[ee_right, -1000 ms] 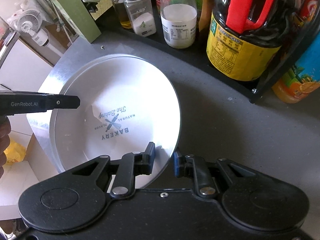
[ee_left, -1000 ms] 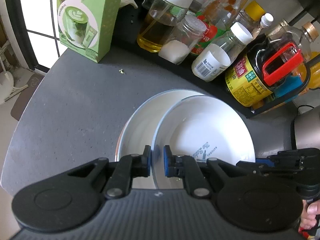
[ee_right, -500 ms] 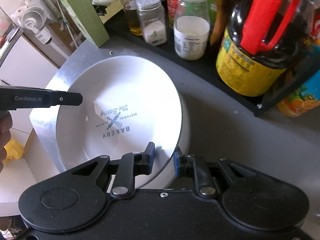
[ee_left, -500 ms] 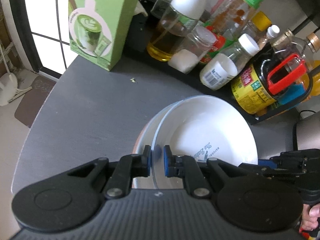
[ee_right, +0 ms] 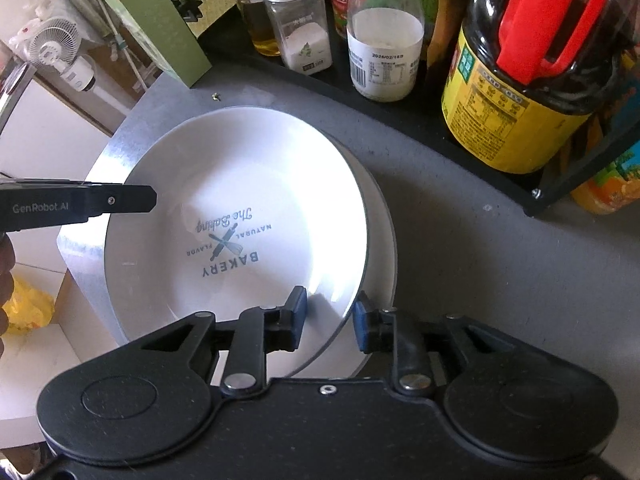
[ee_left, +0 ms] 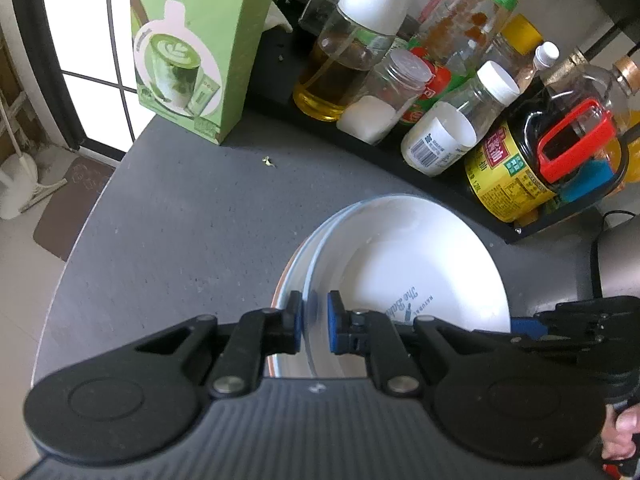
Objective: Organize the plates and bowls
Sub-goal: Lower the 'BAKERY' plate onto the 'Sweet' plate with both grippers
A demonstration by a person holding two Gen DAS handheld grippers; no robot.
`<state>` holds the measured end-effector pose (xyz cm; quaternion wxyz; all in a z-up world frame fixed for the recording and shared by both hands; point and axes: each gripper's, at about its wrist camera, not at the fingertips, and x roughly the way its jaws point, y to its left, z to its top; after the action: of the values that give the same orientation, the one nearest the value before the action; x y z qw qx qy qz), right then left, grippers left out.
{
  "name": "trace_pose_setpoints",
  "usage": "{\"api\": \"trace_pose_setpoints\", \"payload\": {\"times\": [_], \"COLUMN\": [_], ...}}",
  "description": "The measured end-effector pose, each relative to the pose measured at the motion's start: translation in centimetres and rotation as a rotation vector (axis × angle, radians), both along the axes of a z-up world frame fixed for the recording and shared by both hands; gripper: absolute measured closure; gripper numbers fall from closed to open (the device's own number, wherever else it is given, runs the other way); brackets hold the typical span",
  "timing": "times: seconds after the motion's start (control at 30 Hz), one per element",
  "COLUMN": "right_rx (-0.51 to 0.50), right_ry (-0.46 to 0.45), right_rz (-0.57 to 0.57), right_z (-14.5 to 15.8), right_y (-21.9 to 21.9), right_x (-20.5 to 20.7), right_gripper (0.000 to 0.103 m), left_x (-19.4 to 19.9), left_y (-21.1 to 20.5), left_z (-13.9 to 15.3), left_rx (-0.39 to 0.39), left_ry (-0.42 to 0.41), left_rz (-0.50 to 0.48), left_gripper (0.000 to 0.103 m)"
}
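A white plate printed "Bakery" (ee_left: pixel 400 264) (ee_right: pixel 240 184) lies almost squarely on a second white plate (ee_left: pixel 292 276) (ee_right: pixel 384 240), which shows only as a sliver beneath it. Both rest on the grey round table (ee_left: pixel 180 220). My left gripper (ee_left: pixel 313 320) is shut on the top plate's near rim; one of its fingers (ee_right: pixel 120 200) reaches in from the left in the right wrist view. My right gripper (ee_right: pixel 329 318) straddles the opposite rim. Its jaws are opening, with the rim between them and a gap beside the pads.
A green matcha latte carton (ee_left: pixel 188 40) stands at the table's back left. A black rack along the back holds several bottles and jars, including a soy sauce jug with a red handle (ee_left: pixel 540 160) (ee_right: pixel 532 60). The table's curved edge drops off at the left.
The top plate has come down and slid over the lower plate, from offset to nearly centred. The right gripper's jaws have widened off the rim. The left grip is unchanged.
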<state>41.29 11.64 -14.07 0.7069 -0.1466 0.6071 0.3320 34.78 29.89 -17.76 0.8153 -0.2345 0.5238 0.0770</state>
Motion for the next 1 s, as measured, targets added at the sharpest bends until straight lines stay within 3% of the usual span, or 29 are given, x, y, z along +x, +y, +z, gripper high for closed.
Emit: {"api": "trace_pose_setpoints", "payload": {"times": [0.73,0.87,1.0], "right_rx": [0.027,0.041,0.045], "right_ry": [0.045,0.023,0.017], "right_rz": [-0.128,-0.124,-0.154], "right_z": [1.0,1.6,2.0], "right_y": [-2.3,-2.6,-3.3], "right_x": [0.1,-0.1,0.0], "right_gripper": [0.074,0.074,0.074], "left_x": [0.7,1.1,1.7], "left_y": [-1.0,-1.3,-1.7], "left_z": [-0.9,-1.0,-0.8], "left_rx": [0.016,0.033,0.046], "left_ry": [0.01,0.04,0.123], "left_rz": [-0.029,-0.048,-0.062], "left_gripper": [0.094,0.094,0.093]}}
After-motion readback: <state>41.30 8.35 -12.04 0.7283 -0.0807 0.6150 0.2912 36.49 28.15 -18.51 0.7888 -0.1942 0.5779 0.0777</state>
